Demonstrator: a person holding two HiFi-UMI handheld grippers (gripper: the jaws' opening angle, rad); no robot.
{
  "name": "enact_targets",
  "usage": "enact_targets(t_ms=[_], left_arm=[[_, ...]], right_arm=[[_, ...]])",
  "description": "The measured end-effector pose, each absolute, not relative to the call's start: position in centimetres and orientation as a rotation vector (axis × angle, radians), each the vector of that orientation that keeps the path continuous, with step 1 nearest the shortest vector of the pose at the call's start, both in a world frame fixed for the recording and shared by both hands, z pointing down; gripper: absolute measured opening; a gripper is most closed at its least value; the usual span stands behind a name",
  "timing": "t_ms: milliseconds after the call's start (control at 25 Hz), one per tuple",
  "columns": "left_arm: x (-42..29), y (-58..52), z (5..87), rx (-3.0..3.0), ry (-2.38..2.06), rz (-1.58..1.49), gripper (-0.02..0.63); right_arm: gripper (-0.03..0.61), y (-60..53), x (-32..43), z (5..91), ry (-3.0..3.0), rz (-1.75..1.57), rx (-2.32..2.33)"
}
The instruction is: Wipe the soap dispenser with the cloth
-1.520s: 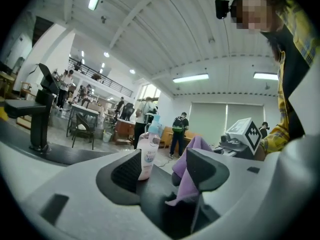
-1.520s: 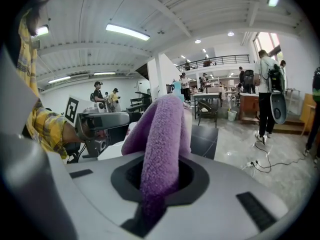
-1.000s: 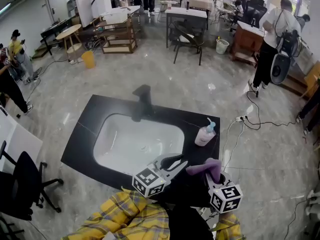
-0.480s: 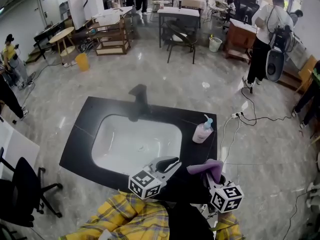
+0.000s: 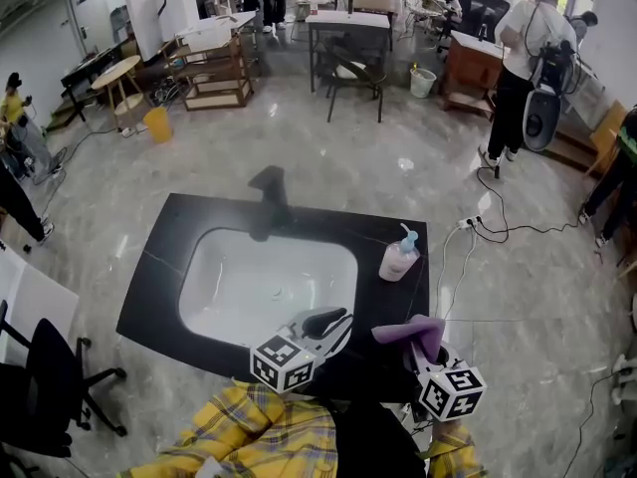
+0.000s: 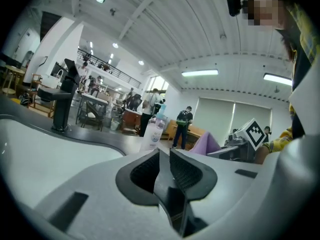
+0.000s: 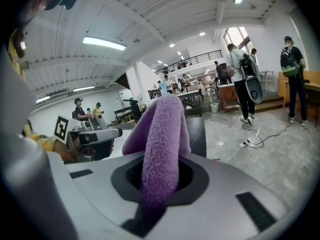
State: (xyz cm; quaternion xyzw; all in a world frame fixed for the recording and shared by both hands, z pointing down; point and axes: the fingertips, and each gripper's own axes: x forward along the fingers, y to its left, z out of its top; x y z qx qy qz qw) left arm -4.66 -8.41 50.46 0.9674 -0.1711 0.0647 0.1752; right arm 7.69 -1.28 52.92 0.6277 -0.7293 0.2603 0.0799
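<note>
Faucet (image 5: 269, 199) stands behind sink (image 5: 249, 267), left of soap dispenser (image 5: 396, 260).

No readable text is showing in any view. The soap dispenser (image 5: 399, 259) is carrying a label, but its print is coming out too small and blurred to read. The cubes on the left hand-held gripper (image 5: 336, 322) and the right hand-held gripper (image 5: 426, 345) are showing only black-and-white square marker patterns, not letters or numbers.

Left gripper (image 6: 164, 152) closing (empty); right gripper (image 7: 159, 168) grips cloth (image 7: 162, 121).
</note>
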Motion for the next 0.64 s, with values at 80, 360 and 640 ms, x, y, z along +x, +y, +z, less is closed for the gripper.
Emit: enact_targets(t_ms=[80,360,640], left_arm=[[-4.6,-8.6,50.5,2.74,-0.491,0.184,0.06],[-4.4,-9.7,51.1,2.68,-0.542,0.178,0.06],[-3.2,-9.4,51.6,2.679,-0.533,0.195,0.06]], right_arm=[[0.035,-1.4,7.8,52.9,-2.184,0.78,1.879],[0.035,-1.9,8.7,52.8,-2.183,0.796,1.871],[0.035,-2.1,9.6,53.2,-2.184,0.803,1.856]])
